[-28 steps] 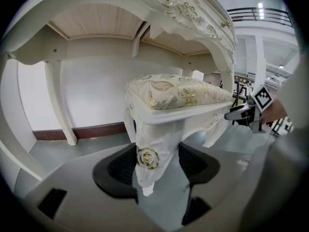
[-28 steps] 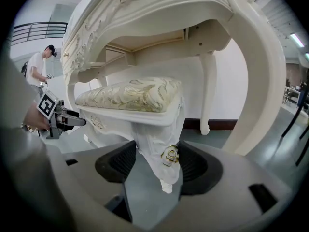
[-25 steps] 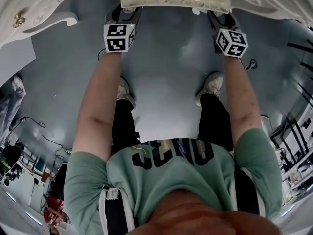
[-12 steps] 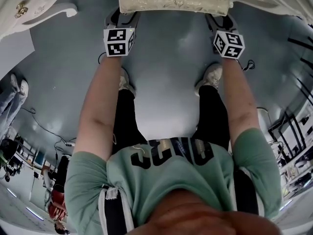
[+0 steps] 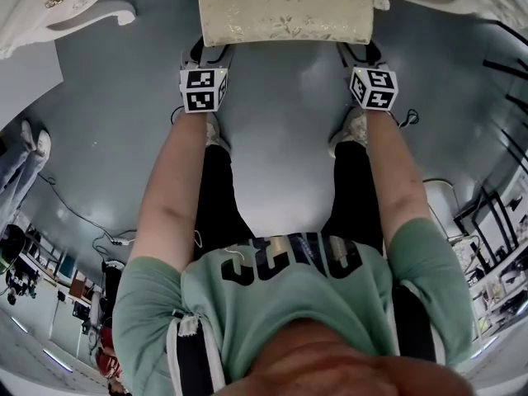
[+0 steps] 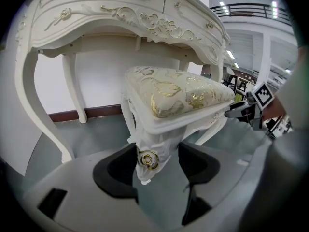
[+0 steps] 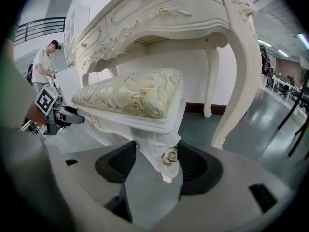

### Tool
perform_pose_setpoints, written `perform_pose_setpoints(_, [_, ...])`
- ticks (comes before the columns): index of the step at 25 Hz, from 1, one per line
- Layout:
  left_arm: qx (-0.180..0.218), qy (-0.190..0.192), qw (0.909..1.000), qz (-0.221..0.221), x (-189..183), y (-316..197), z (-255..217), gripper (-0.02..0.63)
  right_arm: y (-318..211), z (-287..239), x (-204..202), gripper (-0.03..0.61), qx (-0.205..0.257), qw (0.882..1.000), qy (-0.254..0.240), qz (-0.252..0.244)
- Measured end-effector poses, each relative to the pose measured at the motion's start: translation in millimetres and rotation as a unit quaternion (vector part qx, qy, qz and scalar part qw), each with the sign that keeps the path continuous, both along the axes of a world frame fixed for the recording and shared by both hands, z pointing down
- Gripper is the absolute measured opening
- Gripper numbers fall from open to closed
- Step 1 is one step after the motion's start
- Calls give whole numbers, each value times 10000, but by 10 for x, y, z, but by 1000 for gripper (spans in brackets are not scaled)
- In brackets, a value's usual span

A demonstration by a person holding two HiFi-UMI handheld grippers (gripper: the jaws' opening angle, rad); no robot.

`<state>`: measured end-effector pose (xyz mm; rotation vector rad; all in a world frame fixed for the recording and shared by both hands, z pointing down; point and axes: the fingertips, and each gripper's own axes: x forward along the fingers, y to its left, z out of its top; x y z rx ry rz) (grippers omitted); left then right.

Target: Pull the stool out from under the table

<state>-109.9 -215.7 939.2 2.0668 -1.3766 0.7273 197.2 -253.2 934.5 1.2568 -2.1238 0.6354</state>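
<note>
Your left gripper (image 6: pixel 154 164) holds its jaws wide, but they press on the carved front leg of the stool (image 5: pixel 285 7), at the gold rose. Your right gripper (image 7: pixel 153 164) clamps the other front leg in the same way. Compared with one second ago, the stool has come out toward you. More of its cushioned seat shows in the head view, and only its far end stands under the front edge of the table (image 5: pixel 87 13). Both grippers came back with it and now lie just over your shoes (image 5: pixel 353 132), where before they were ahead of them.
</note>
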Motion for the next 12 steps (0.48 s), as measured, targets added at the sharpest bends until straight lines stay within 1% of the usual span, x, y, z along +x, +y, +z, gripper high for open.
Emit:
perform_pose_setpoints(8, [-146,-47,9998,105,26,524,5,278,573,11,30,267,-135,9999,64,28])
perform_pose_setpoints(12, [-281,-70,9995,138,45,812,4,278,875,14,55,267,-221,9997,91,61])
